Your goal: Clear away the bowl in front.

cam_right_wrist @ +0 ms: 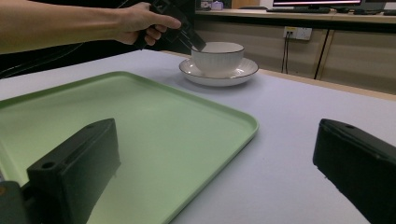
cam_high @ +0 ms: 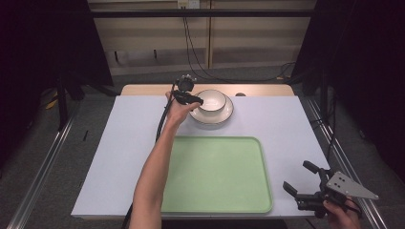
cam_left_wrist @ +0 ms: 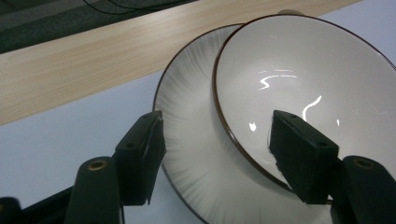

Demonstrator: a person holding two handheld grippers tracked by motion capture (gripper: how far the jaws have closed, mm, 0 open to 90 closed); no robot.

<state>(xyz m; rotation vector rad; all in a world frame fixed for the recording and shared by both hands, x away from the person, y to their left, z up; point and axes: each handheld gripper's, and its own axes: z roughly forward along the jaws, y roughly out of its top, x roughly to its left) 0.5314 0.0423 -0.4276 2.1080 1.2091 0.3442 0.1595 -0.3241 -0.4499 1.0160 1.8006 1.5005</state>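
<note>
A white bowl [cam_high: 211, 100] with a dark rim stands on a white ribbed plate [cam_high: 224, 116] at the far middle of the table. My left gripper [cam_high: 198, 101] reaches the bowl's left rim, jaws apart. In the left gripper view the left gripper [cam_left_wrist: 218, 122] straddles the rim of the bowl [cam_left_wrist: 299, 70]: one jaw hangs inside it, the other over the plate [cam_left_wrist: 187, 93]. Neither pad presses on the wall. My right gripper [cam_high: 298, 175] stands open at the table's front right with nothing between its jaws. The right gripper view shows the bowl [cam_right_wrist: 217, 58] far off.
A light green tray [cam_high: 215, 174] lies empty on the near half of the white table cover, between the two hands. A strip of wooden tabletop [cam_high: 143, 89] runs behind the plate. Cables hang at the back wall.
</note>
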